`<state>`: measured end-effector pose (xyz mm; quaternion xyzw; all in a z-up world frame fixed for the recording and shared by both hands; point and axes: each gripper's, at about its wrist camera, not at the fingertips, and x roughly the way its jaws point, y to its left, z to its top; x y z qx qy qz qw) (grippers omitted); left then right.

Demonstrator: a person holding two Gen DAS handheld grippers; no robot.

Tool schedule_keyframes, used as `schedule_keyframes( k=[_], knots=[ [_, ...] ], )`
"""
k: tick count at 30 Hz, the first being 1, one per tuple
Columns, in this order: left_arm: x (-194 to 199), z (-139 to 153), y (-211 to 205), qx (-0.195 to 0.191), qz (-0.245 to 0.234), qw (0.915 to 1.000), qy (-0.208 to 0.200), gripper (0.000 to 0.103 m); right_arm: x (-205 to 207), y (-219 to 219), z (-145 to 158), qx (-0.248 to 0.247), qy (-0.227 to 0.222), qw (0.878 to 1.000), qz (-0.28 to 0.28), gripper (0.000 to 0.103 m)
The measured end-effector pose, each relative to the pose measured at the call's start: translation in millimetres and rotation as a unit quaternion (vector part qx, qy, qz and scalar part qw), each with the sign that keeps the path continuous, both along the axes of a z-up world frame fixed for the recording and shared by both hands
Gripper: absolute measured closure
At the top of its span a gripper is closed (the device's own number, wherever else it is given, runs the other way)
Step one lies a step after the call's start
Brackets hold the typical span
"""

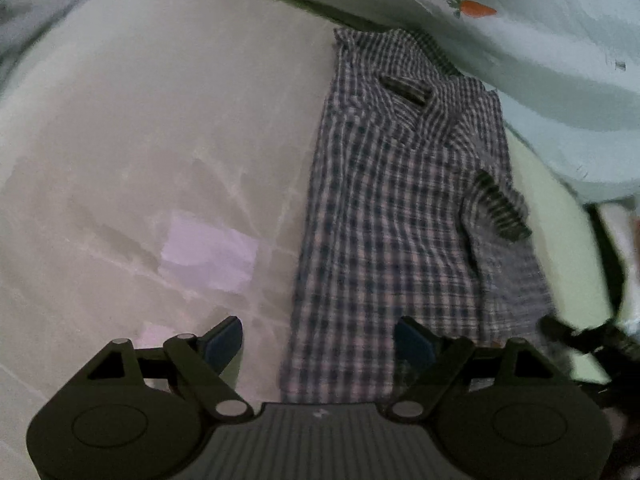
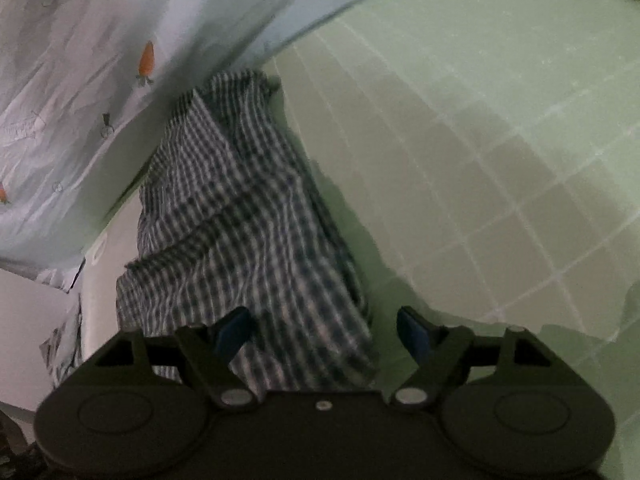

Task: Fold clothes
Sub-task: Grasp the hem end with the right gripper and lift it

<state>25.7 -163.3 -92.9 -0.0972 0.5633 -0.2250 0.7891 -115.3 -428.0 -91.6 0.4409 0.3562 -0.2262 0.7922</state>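
Shirt (image 1: 400, 208) looks soft, light, floppy; best pinched at its hem corners. Left tongs (image 1: 318, 344) and right tongs (image 2: 324, 332) gape, empty.

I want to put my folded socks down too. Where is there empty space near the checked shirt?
Bare floor lies left of the checked shirt in the left wrist view, and tiled floor lies right of it in the right wrist view. The carrot-print sheet crowds its collar end.

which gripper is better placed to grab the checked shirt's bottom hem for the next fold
Probably the left gripper: its open fingers straddle the bottom hem of the blue-and-white checked cotton shirt. The right gripper is also open, over the shirt's rumpled side edge, half above the pale green floor.
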Motion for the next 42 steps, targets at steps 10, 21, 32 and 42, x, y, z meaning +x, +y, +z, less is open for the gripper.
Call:
schedule_keyframes(
  k=[10, 21, 32, 42],
  knots=[
    [-33, -3, 29, -0.092, 0.055, 0.9937, 0.032, 0.097, -14, 17, 7, -0.011, -0.040, 0.997, 0.057, 0.088],
    [-125, 34, 53, -0.163, 0.118, 0.9790, 0.030, 0.100, -105, 17, 33, 0.037, -0.070, 0.994, 0.082, 0.091],
    [-173, 38, 81, -0.288, 0.290, 0.9047, 0.120, 0.100, -135, -23, 41, 0.178, -0.113, 0.973, 0.099, 0.091],
    [-131, 29, 84, -0.363, 0.385, 0.8140, 0.241, 0.100, -110, -52, 23, 0.359, -0.122, 0.925, -0.015, 0.091]
  ],
)
